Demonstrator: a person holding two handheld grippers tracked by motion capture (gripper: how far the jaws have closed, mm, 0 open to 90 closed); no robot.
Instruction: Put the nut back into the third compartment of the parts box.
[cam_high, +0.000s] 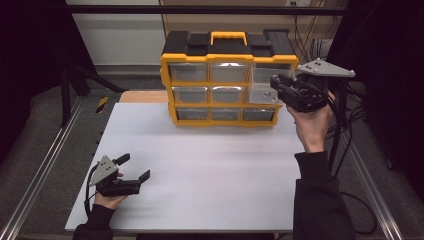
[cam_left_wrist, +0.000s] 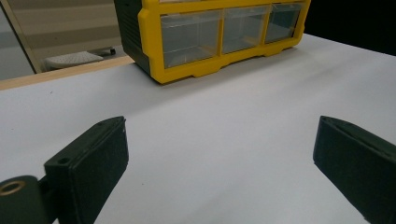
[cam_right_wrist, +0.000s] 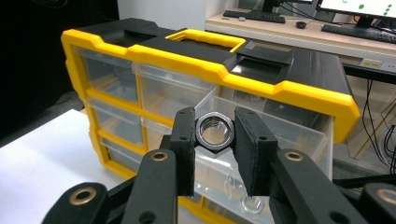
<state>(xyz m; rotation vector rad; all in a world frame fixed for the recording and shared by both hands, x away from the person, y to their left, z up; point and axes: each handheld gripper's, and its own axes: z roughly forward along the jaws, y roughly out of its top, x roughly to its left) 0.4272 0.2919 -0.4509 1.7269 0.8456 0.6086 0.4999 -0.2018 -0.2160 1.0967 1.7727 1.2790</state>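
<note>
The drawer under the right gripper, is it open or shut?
Open: the clear drawer juts out of the yellow organizer, beneath the nut in the right gripper.

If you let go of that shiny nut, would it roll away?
Probably not far. The nut has flat sides, so it would likely tip flat rather than roll. It looks like metal, so probably heavy for its size and stiff. It hangs over the pulled-out clear drawer in the right gripper, so it may drop in with a clatter.
</note>
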